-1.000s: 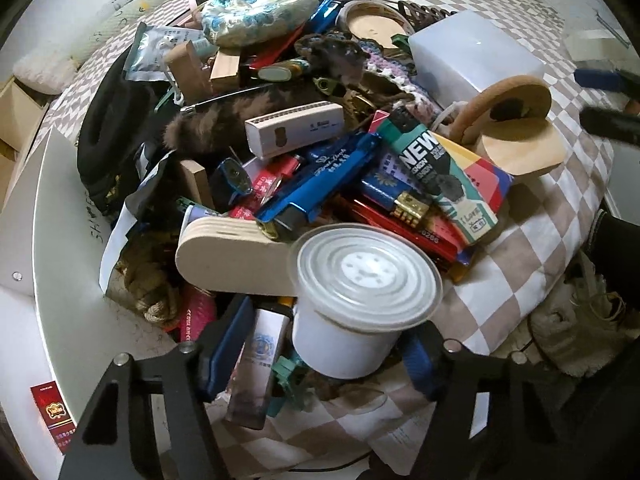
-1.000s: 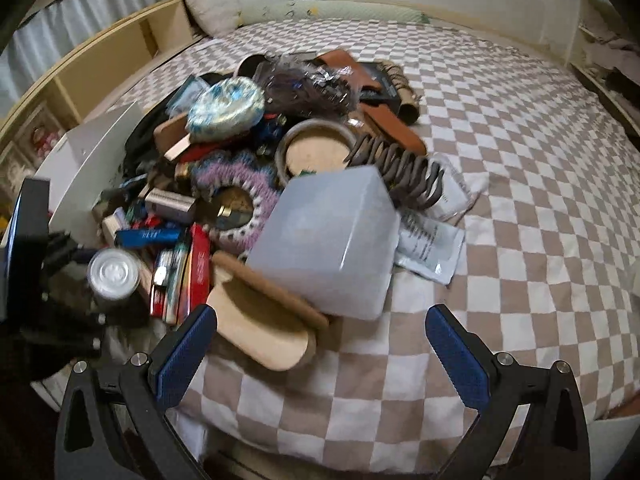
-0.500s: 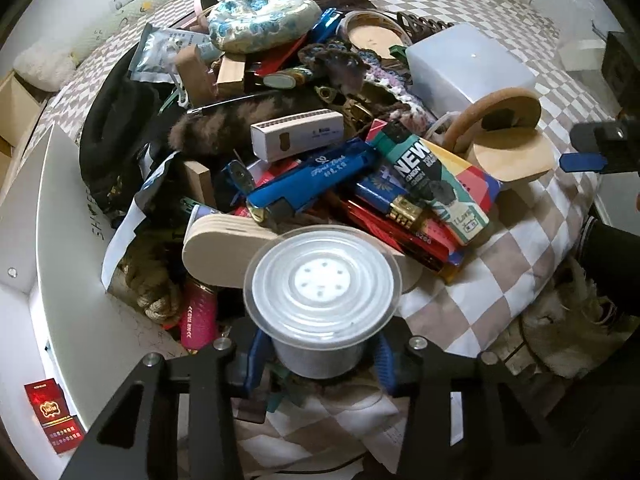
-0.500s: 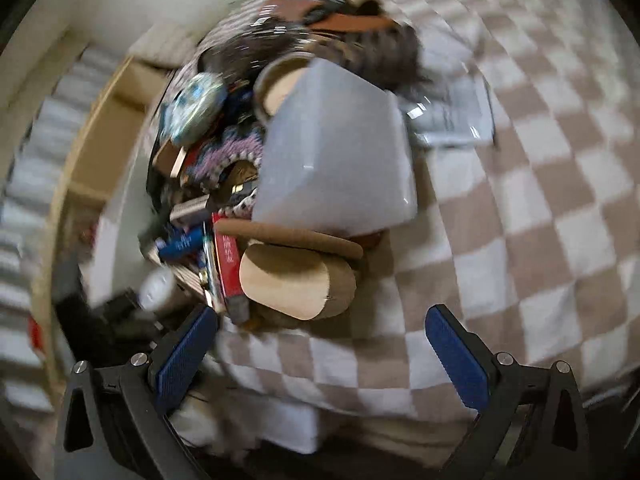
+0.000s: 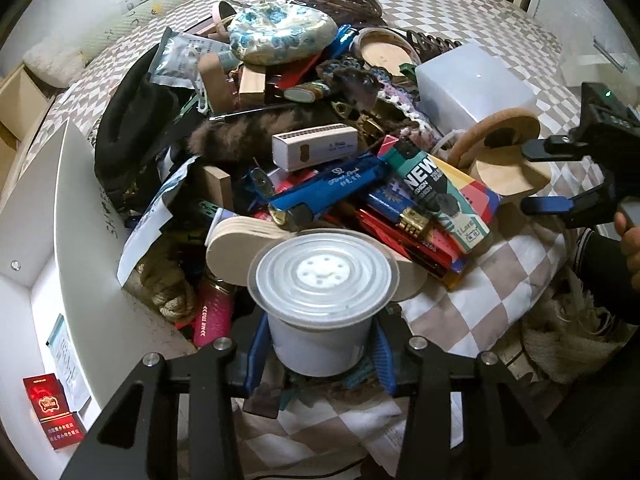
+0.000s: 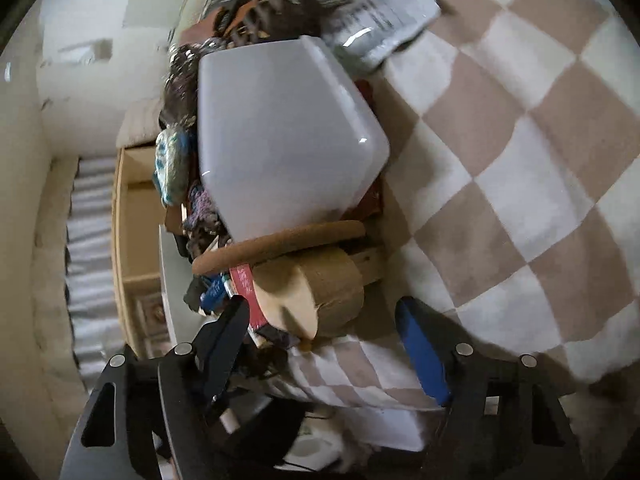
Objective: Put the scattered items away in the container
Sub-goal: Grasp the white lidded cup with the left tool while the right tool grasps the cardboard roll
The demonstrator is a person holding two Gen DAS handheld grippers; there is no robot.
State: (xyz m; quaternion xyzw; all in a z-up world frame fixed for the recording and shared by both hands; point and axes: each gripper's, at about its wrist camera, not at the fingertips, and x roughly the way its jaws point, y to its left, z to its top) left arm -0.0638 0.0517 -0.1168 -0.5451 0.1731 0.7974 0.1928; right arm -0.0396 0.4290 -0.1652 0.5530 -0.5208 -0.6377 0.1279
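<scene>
The white plastic cup with a ridged clear lid [image 5: 320,304], low centre of the left view, is now pinched between the blue pads of the left claw [image 5: 320,354], which a second ago stood spread around it. So it looks ready to lift toward the white open container [image 5: 52,216] at far left. The right claw [image 6: 324,344], spread, has swung close to the tan wooden block [image 6: 316,288].

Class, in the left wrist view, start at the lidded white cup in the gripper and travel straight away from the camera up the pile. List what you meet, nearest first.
White cup → flat wooden oval → blue pen case → white slotted box → furry brown tail → blue floral pouch.
</scene>
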